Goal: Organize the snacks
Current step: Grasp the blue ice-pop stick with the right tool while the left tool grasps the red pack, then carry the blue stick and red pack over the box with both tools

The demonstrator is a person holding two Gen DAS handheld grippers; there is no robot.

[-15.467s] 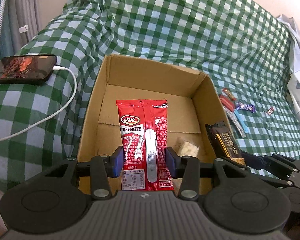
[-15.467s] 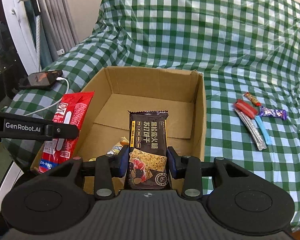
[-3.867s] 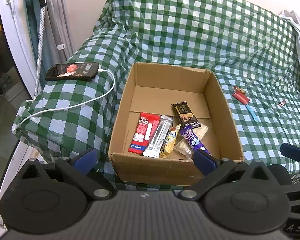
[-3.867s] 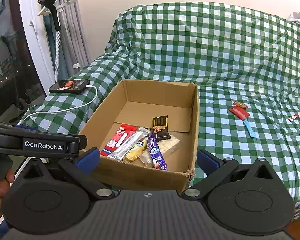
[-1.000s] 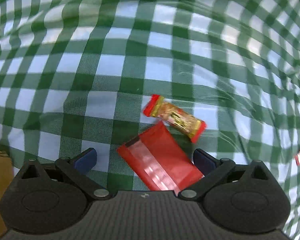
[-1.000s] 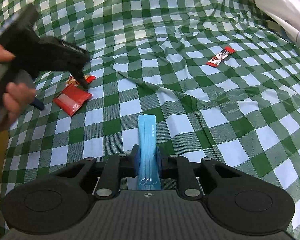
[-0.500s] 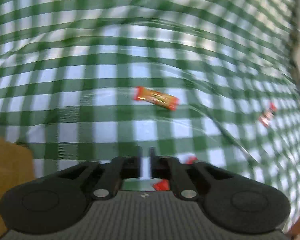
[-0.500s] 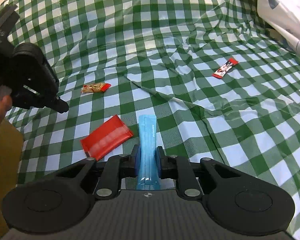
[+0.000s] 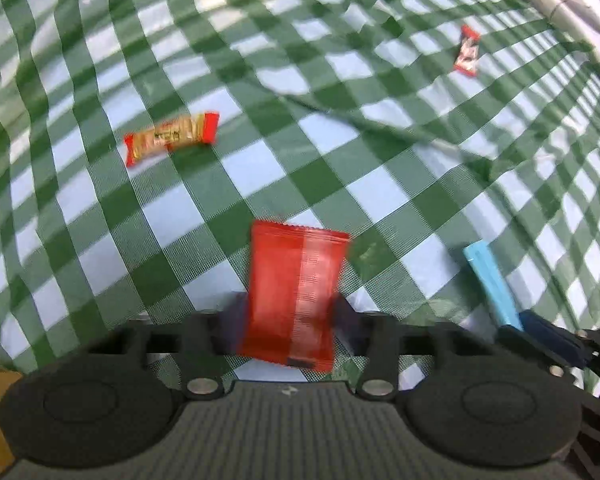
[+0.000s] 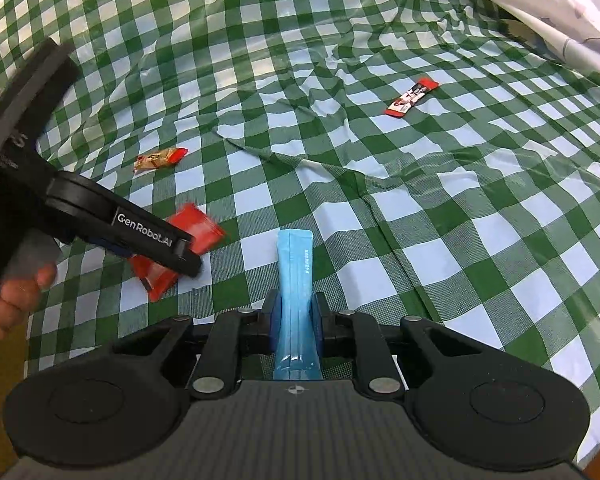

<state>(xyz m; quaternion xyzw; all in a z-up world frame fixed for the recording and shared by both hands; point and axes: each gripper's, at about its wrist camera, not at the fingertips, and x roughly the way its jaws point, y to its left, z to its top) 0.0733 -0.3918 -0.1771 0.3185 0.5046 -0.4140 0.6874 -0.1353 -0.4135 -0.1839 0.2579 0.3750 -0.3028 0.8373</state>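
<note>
Red packet [image 9: 294,296] pinched in L hand-held gripper [image 9: 288,324], jaws just widened; R hand-held gripper [image 10: 295,320] clamps blue stick [image 10: 296,280].

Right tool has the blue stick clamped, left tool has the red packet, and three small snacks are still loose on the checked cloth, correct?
Not three: the right wrist view shows two loose snacks, an orange-and-red bar and a red-ended candy. The rest stands.

one red packet [image 9: 296,292], one blue stick packet [image 10: 296,276], two small candy bars [image 10: 160,159] [image 10: 411,97], two claws [image 9: 288,320] [image 10: 296,316]
</note>
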